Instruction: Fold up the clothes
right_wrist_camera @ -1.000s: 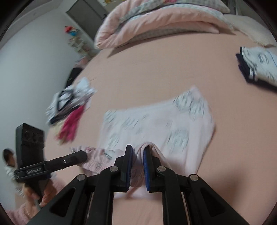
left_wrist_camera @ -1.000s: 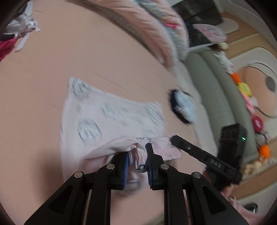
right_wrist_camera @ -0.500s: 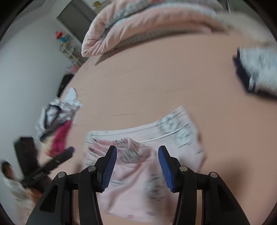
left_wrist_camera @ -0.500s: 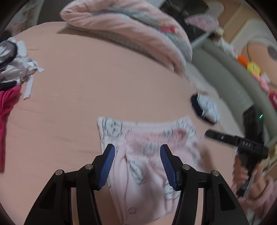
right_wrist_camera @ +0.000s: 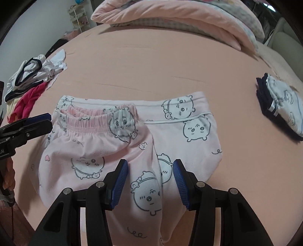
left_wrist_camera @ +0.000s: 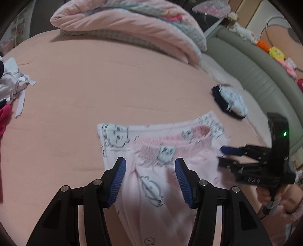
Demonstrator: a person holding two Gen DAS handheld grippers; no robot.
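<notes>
**Both claws let go, fold laid over**

My left claw point(left_wrist_camera: 150, 177) and right claw point(right_wrist_camera: 150, 178) both stand at a middling width with nothing pinched. Their jaws have just been opening, and the pink pajama pants point(right_wrist_camera: 132, 147) lie flat beneath them, cloth showing between the pads but not gripped. The pants sit near my edge of the bed point(right_wrist_camera: 151, 62), waistband point(right_wrist_camera: 98, 121) doubled over the printed part.

I judge this fold is down and the next one is due. To do it well I would take hold at the outer edges rather than mid-cloth, keep both claws level with each other, and lay the cloth over without dragging the layer below. The ridge beside the waistband could bunch if pulled.

The bed sheet is peach and smooth. A rolled quilt point(right_wrist_camera: 180, 17) lies at the far side, a folded garment point(right_wrist_camera: 282, 106) well apart to the right, a heap of unfolded clothes point(right_wrist_camera: 30, 75) to the left. A grey-green padded headboard point(left_wrist_camera: 255, 70) curves past the bed.
</notes>
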